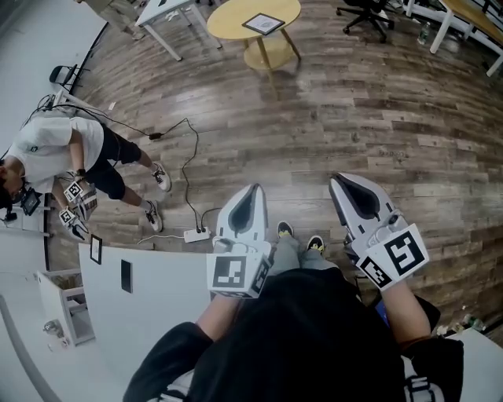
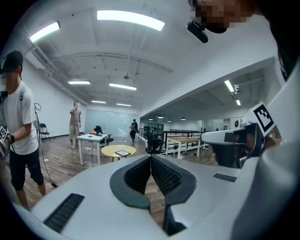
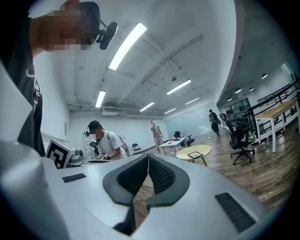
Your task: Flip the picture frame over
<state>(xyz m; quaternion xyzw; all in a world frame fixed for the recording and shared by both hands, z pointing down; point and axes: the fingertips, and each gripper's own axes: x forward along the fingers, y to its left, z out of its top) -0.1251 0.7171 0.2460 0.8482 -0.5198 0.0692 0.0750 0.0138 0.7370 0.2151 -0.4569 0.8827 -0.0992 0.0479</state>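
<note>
Head view: the picture frame [image 1: 263, 23] lay flat on a round table [image 1: 228, 22], well ahead of the left gripper [image 1: 253, 188] and right gripper [image 1: 338, 180].
Both grippers were clenched on nothing. The frame looked light, stiff and possibly fragile, so its border would suit a pinch.

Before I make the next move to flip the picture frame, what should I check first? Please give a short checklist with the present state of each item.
1. Frame found: ok, it lies on the round table, far ahead.
2. Frame within reach: not ok, open floor lies between; walk closer first.
3. Left gripper free: ok, fingers together, nothing between.
4. Right gripper free: ok, fingers together, nothing between.
5. Frame side facing up: cannot tell, too small.
6. Path: probably ok, the power strip lies left of the direct way.
</note>
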